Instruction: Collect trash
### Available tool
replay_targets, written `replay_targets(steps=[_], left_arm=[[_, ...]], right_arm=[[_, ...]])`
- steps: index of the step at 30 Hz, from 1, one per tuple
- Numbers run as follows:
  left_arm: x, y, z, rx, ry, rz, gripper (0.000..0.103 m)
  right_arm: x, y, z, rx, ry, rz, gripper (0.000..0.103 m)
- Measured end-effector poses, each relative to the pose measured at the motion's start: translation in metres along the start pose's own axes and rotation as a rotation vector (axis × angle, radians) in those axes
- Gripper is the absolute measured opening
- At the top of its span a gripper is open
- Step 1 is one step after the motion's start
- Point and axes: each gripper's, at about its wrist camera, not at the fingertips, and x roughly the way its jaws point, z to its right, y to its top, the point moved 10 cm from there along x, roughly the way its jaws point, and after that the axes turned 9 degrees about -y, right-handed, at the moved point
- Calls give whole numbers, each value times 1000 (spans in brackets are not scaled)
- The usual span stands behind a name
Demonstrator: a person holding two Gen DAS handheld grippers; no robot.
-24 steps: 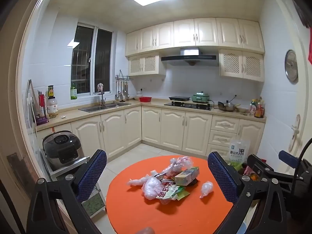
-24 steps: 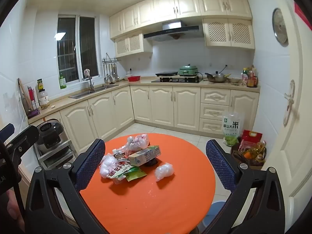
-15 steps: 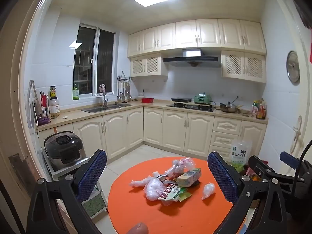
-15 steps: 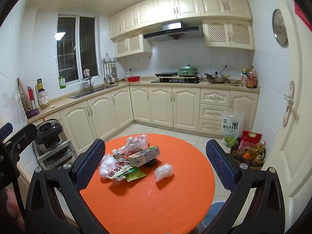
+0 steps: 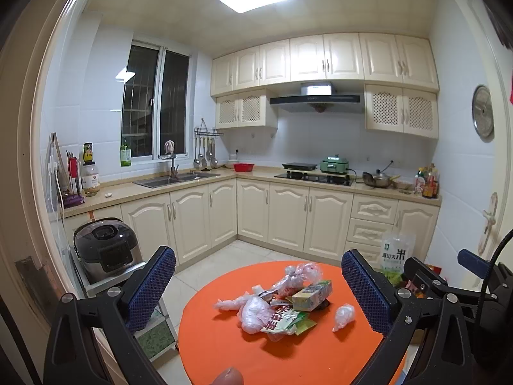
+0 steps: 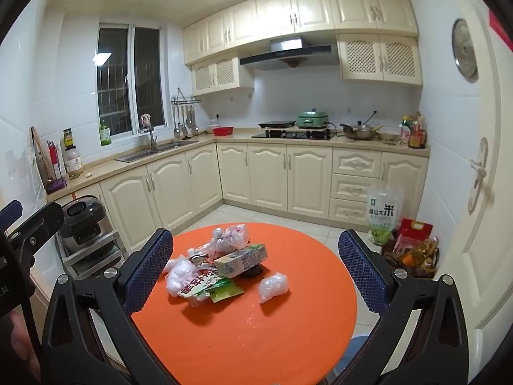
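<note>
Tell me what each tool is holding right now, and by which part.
Nothing is held. The left tool and right tool are both open and empty, above the orange table; the trash pile lies untouched.

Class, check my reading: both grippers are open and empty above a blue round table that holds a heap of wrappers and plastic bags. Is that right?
One slip: the round table is orange, not blue, as the right wrist view shows. The rest holds: left gripper and right gripper are open and empty, and the trash heap lies on it.

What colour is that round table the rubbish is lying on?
Bright orange. The round table shows best in the right wrist view, with its whole top visible.
</note>
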Motion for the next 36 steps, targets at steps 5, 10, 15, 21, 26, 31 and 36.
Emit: replay_targets(steps=[5, 10, 15, 21, 26, 31, 36], left_arm=[[-1, 2, 0, 6, 7, 9, 102], [-3, 2, 2, 7, 10, 8, 102], [-3, 2, 3, 9, 10, 8, 102], [-1, 3, 3, 7, 8, 5, 102], [-1, 2, 3, 8, 9, 5, 102], [1, 2, 2, 7, 8, 1, 102], [6, 1, 1, 6, 6, -7, 102]], right_arm=[[-2, 4, -3, -4, 1, 8, 103], [-1, 4, -4, -8, 5, 9, 103], [-1, 4, -5, -7, 5, 8, 103], [0, 4, -5, -9, 5, 4, 103], [2, 5, -6, -9, 6, 4, 103], [3, 6, -6, -10, 6, 3, 103], [5, 6, -7, -14, 6, 1, 103]])
